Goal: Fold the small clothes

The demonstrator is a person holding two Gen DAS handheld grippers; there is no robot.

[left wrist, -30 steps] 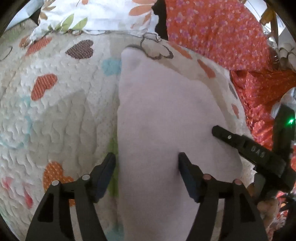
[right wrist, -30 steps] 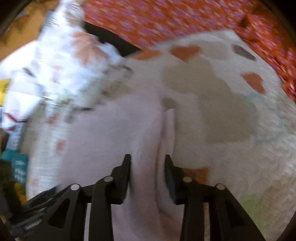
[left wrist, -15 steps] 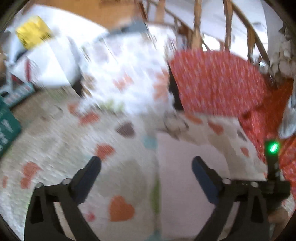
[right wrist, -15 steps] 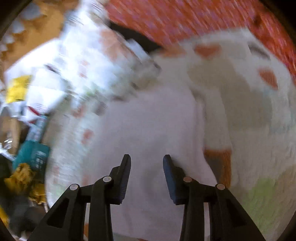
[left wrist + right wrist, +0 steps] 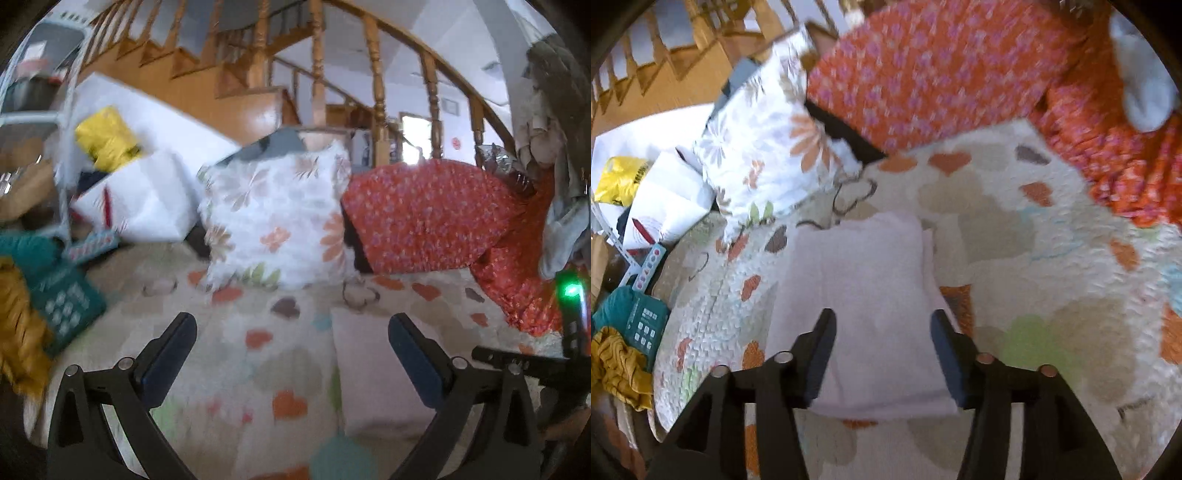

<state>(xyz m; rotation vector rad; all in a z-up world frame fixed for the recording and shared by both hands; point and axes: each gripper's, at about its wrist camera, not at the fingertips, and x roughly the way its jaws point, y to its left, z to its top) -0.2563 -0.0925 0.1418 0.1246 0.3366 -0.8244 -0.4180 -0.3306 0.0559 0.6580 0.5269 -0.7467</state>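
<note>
The left gripper (image 5: 288, 343) hangs above the heart-print quilt (image 5: 229, 354) with its jaws spread wide and nothing between them; the camera tilts up toward the room. The right gripper (image 5: 882, 332) is also spread wide and empty, poised over the pale pink folded garment (image 5: 864, 295).

Going left to right in the left wrist view: a mustard-yellow cloth (image 5: 18, 332) and a teal package (image 5: 62, 302) sit at the quilt's left edge, with white boxes (image 5: 140, 199) and a yellow bag (image 5: 107, 136) behind them. A floral pillow (image 5: 277, 229) stands upright at the back of the quilt, and a red flowered cushion (image 5: 424, 218) is beside it on the right. The wooden stair railing (image 5: 376, 92) rises behind. The folded garment (image 5: 369, 369) lies flat on the quilt, under and between the left gripper's right finger and the right gripper's body, which shows a green light (image 5: 570, 290).

In the right wrist view the garment lies as a neat rectangle in front of the floral pillow (image 5: 764, 147), with a narrow fold showing along its right edge.
</note>
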